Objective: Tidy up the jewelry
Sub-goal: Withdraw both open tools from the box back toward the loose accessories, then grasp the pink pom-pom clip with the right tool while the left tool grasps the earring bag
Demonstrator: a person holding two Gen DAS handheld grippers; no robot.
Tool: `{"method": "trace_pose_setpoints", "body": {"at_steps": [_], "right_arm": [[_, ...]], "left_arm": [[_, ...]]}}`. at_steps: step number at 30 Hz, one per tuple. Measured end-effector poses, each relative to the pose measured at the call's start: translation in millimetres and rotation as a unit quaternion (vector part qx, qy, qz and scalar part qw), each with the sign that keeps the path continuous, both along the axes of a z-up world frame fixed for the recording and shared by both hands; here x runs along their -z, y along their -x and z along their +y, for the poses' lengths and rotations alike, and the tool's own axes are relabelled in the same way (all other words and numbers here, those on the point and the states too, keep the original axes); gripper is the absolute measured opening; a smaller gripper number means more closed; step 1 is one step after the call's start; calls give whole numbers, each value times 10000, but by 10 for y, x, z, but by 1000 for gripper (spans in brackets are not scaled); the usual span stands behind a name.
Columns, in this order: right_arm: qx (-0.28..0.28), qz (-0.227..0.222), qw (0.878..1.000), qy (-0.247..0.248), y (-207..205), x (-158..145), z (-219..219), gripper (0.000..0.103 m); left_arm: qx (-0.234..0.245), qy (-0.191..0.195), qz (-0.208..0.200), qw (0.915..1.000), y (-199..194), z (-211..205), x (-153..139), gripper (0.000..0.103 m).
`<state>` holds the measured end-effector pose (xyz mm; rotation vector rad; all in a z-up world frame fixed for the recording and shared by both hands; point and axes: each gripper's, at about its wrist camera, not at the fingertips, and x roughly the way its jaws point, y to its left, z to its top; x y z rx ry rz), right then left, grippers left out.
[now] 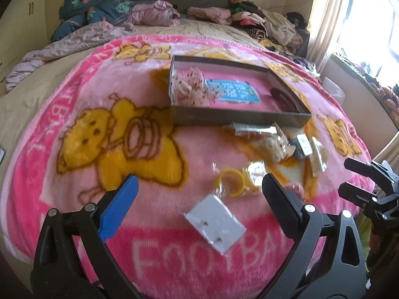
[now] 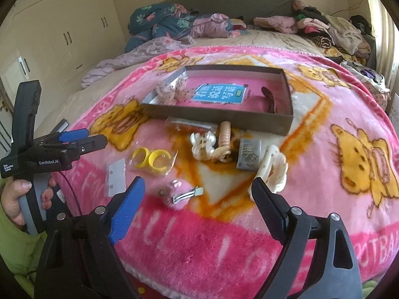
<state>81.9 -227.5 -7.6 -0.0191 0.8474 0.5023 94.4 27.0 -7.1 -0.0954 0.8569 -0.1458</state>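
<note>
A shallow dark box (image 1: 239, 119) (image 2: 214, 115) lies on a pink blanket, holding a beaded scrunchie (image 2: 170, 91) and a dark hair piece (image 2: 270, 99). In front of it lie loose items: yellow cuffs in a clear bag (image 1: 230, 178) (image 2: 150, 159), a white earring card (image 1: 215, 224) (image 2: 116, 180), a cream claw clip (image 2: 273, 168), a silver bow clip (image 2: 203, 147), a peach spiral clip (image 2: 224, 137) and a pink pompom hair clip (image 2: 178, 194). My left gripper (image 1: 199, 194) is open above the earring card. My right gripper (image 2: 198, 191) is open above the pompom clip.
The pink "FOOTBALL" bear blanket (image 1: 99, 149) covers the bed. Piled bedding (image 1: 99, 7) and clothes (image 1: 269, 22) lie at the far end. A window with a curtain (image 1: 329, 20) is on the right. Wardrobe doors (image 2: 62, 35) stand on the left.
</note>
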Motion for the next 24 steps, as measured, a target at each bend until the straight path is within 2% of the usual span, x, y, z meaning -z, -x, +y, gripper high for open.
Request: {"method": "trace_pose_setpoints", "body": {"at_steps": [16,24], "right_arm": [[-366,277,9977,507,-41,433,226,86],[-596,274,9946,801,-163,612,344,86]], "left_arm": [[326,-130,575,9977,235,-7,405,93],[669,-198,668,9953,211,-150,505,93]]}}
